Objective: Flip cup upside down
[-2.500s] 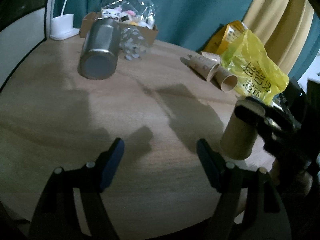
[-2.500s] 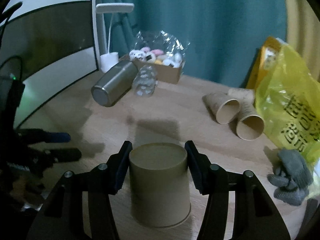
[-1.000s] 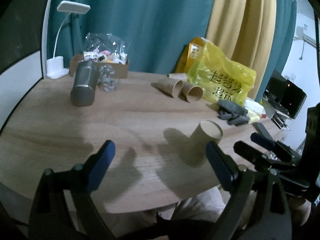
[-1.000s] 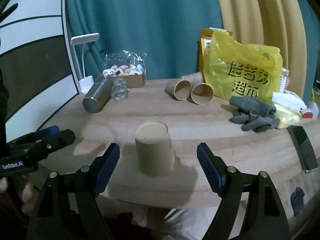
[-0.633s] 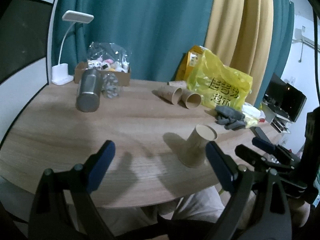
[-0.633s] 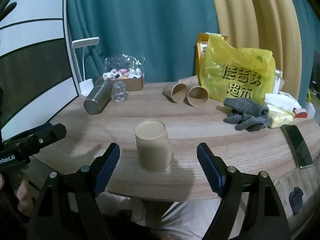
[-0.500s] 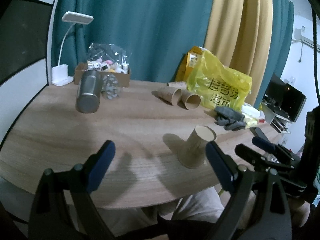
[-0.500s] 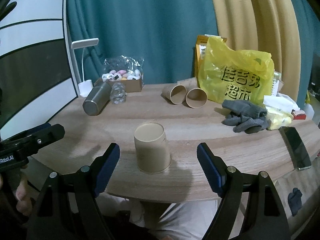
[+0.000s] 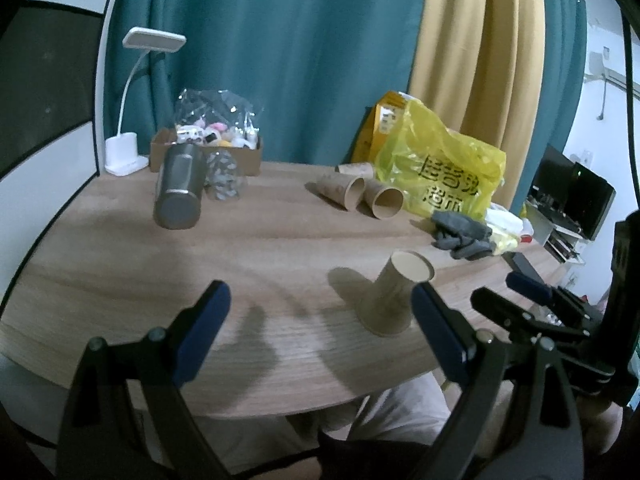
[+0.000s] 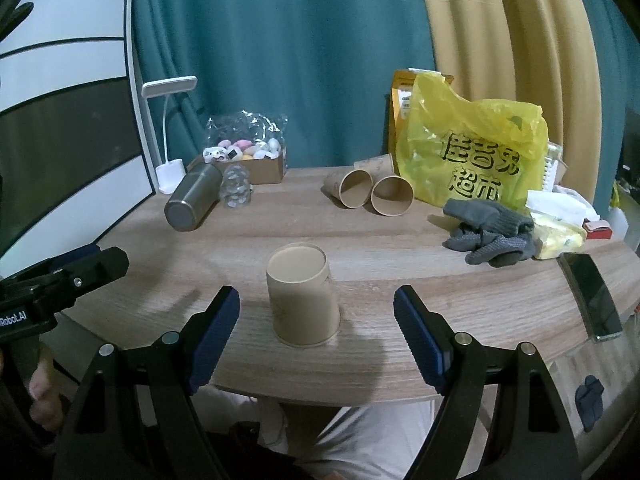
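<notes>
Nearest to us, our right gripper has its jaws spread wide and empty, one on each side of the paper cup but apart from it. Our left gripper is likewise spread wide and holds nothing; the cup sits just ahead of its right finger.

The cup stands mouth down near the front edge of the wooden table, its closed base facing up, so we judge the flip done and only a clean retreat left.

The risk we see is a stray nudge: the cup looks light and sits close to the edge, so a blue pad clipping its wall as we pull away could tip it or push it off toward us.

Farther back lie 2 more paper cups on their sides, open mouths toward us, with grey gloves and a phone to the right. Behind them stand a yellow bag, a steel tumbler lying down, a box of trinkets and a white lamp.
</notes>
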`<state>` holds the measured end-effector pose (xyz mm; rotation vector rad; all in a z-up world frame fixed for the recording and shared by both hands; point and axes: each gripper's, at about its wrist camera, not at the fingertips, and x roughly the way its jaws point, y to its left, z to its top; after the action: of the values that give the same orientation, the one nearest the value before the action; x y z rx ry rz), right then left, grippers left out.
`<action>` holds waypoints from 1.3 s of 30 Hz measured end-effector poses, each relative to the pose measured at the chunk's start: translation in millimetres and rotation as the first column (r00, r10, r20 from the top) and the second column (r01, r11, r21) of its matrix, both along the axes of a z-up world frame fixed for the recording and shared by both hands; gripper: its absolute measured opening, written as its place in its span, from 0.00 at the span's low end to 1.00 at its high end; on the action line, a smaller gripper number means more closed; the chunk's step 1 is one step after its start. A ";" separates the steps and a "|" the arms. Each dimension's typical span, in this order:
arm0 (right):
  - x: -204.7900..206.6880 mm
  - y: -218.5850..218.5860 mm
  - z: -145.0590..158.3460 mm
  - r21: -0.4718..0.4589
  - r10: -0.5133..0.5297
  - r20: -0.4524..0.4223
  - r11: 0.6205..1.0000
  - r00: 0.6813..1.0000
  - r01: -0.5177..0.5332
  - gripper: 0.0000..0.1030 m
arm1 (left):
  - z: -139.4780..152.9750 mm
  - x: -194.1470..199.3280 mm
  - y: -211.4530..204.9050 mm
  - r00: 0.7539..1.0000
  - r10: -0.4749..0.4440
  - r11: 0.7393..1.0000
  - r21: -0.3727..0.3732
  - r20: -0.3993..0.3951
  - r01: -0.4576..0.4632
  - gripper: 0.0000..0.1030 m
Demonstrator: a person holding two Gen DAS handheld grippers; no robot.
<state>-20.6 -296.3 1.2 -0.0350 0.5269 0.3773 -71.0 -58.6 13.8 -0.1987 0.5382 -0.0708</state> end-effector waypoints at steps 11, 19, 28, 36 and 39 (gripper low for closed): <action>-0.3 0.0 0.1 0.001 0.000 -0.002 1.000 1.000 0.000 0.80 | 3.2 -1.3 0.3 1.000 0.010 1.000 0.030 0.007 -0.010 0.90; -0.3 0.3 0.2 0.002 -0.001 -0.003 1.000 1.000 0.001 0.80 | 3.5 -2.2 -0.5 1.000 0.013 0.999 0.034 0.009 -0.013 0.90; -1.5 2.2 -0.9 0.003 -0.001 -0.006 1.000 1.000 0.001 0.80 | 5.2 -2.3 0.5 1.000 0.023 0.999 0.043 0.005 -0.023 0.90; -2.5 2.6 -0.9 0.004 -0.001 -0.006 1.000 1.000 0.001 0.80 | 5.2 -1.8 0.4 1.000 0.023 0.999 0.043 0.005 -0.023 0.90; -2.1 2.6 -1.0 0.005 -0.001 -0.006 1.000 1.000 0.001 0.80 | 5.7 -2.4 1.4 1.000 0.026 0.999 0.046 0.005 -0.026 0.90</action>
<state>-22.8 -293.7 0.2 -0.0292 0.5322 0.3776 -73.5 -57.2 19.5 -0.1607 0.5324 -0.0338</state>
